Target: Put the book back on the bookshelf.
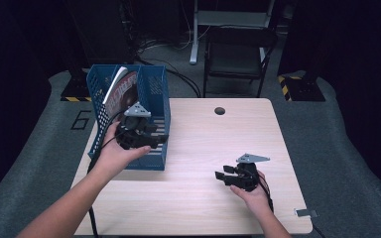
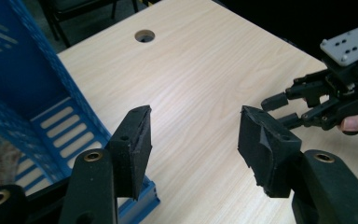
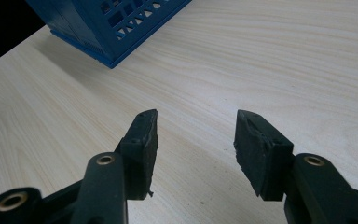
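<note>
A blue mesh file basket [image 1: 154, 89] stands on the left side of the light wood table [image 1: 213, 139], with a magazine [image 1: 124, 89] leaning inside it. My left gripper [image 1: 159, 138] is held over the basket's near right wall, jaws open and pointing right. In the left gripper view the left gripper [image 2: 193, 130] holds nothing, and the basket [image 2: 37, 84] rises at the left. My right gripper [image 1: 220, 176] hovers low over the table's near right part, open and pointing left. It is seen again as the right gripper [image 3: 196, 133], empty above bare wood, with the basket [image 3: 116, 23] farther off.
A round cable hole [image 1: 220, 110] sits near the table's far edge. A dark chair [image 1: 238, 54] stands behind the table. A small metal piece [image 1: 306, 212] lies at the near right corner. The right gripper [image 2: 307, 105] also appears in the left gripper view.
</note>
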{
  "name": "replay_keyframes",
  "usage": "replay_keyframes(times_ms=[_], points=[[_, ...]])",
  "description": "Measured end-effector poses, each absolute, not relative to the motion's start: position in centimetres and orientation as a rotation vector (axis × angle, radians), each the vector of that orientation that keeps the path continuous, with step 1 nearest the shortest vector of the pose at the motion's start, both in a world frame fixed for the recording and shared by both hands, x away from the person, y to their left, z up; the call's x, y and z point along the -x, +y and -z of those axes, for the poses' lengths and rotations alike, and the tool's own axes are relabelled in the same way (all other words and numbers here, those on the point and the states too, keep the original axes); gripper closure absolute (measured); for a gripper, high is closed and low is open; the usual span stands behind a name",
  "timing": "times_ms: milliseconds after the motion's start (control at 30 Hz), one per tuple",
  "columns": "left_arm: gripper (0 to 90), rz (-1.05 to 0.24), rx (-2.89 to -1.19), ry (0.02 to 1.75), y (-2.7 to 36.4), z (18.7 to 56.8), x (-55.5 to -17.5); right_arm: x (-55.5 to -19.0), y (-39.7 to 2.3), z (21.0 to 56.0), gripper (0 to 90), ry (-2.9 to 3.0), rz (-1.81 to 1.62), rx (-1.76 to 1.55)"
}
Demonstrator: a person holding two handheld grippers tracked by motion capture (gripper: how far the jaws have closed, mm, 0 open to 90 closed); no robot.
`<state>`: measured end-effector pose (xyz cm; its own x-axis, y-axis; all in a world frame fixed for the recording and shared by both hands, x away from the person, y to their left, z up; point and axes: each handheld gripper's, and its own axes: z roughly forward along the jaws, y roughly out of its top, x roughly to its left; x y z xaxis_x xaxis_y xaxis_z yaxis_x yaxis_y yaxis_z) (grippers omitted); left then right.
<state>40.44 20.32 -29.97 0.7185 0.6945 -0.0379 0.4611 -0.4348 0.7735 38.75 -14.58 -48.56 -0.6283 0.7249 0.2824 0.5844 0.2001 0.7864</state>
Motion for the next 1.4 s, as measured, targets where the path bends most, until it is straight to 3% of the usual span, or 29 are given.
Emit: replay_keyframes(times_ms=[500,1400], points=[[44.3,-0.31,-2.119,0.814,18.2,35.8,-38.3,-38.7,-14.7,48.5,48.9,2.309,-1.412,-1.274],[43.3,-0.283,-2.13,0.782,18.9,45.2,-34.5,-38.7,-14.6,48.6,48.4,2.315,-1.4,-1.268]])
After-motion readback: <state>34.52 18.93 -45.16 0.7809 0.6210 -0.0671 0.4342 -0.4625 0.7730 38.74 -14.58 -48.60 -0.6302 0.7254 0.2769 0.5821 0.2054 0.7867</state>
